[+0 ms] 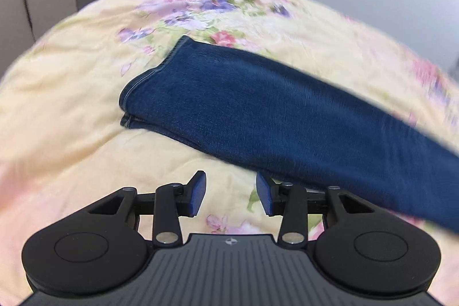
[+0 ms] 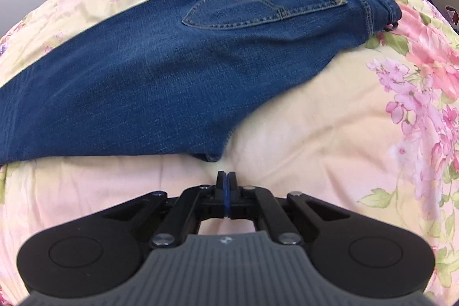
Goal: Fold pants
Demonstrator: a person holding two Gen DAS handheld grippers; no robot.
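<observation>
Jeans (image 2: pixel 137 82) lie stretched across the flowered bedspread (image 2: pixel 330 119), already doubled lengthwise so that one leg rests on the other. In the left wrist view the two hems (image 1: pixel 134 105) are stacked almost flush at the far end of the leg. In the right wrist view the seat faces up, with a back pocket (image 2: pixel 258 9) and the waistband (image 2: pixel 381 1) toward the upper right, and the crotch point (image 2: pixel 212 155) juts toward the camera. So the first fold looks done. What is left, by my reading, is to shorten the long strip, bringing the hem end over toward the waist once or twice, and to smooth the stack.

The left tool (image 1: pixel 231 195) stands partly open with nothing between its blue pads; it sits over bare bedspread just beside the near edge of the leg, not touching the denim. That view is blurred toward the right, so the cloth there is hard to read.

The right tool (image 2: pixel 226 191) has its jaws pressed fully together just short of the crotch point. No denim shows between the pads, so it seems to grip nothing, though whether it catches a pinch of bedspread I cannot tell.

Neither end of the jeans is lifted, so the crosswise fold has not yet begun.
</observation>
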